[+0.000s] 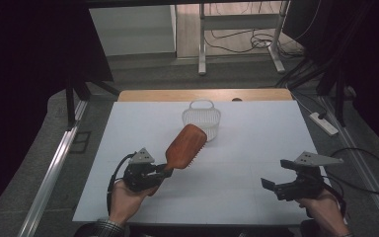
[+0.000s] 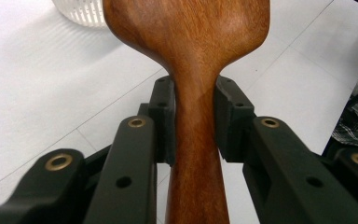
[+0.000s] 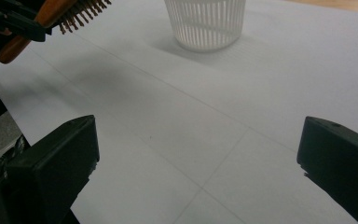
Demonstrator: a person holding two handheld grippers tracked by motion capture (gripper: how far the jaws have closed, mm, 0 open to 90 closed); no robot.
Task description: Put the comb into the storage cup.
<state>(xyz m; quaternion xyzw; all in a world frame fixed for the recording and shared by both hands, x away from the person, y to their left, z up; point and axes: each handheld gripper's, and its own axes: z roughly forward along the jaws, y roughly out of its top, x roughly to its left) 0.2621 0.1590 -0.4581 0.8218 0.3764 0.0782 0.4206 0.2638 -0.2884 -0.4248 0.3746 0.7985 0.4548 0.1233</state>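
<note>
A wooden paddle hairbrush (image 1: 185,146) hangs tilted above the white table (image 1: 256,143), head toward the basket and bristles facing down to the right. My left gripper (image 1: 166,171) is shut on its handle. In the left gripper view both pads (image 2: 165,116) press the narrow neck of the hairbrush (image 2: 191,42). A white slatted basket (image 1: 201,120) stands upright at the table's far middle. My right gripper (image 1: 278,174) hovers at the front right, open with nothing between its jaws. The right gripper view shows that gripper (image 3: 198,154) wide apart over bare table, the basket (image 3: 206,23) ahead and the brush bristles (image 3: 81,11) at top left.
The table's wooden far edge (image 1: 202,95) borders a grey floor. A metal frame (image 1: 202,44) with loose cables stands beyond. A power strip (image 1: 324,123) lies on the floor at the right, and a metal rail (image 1: 54,168) runs along the left.
</note>
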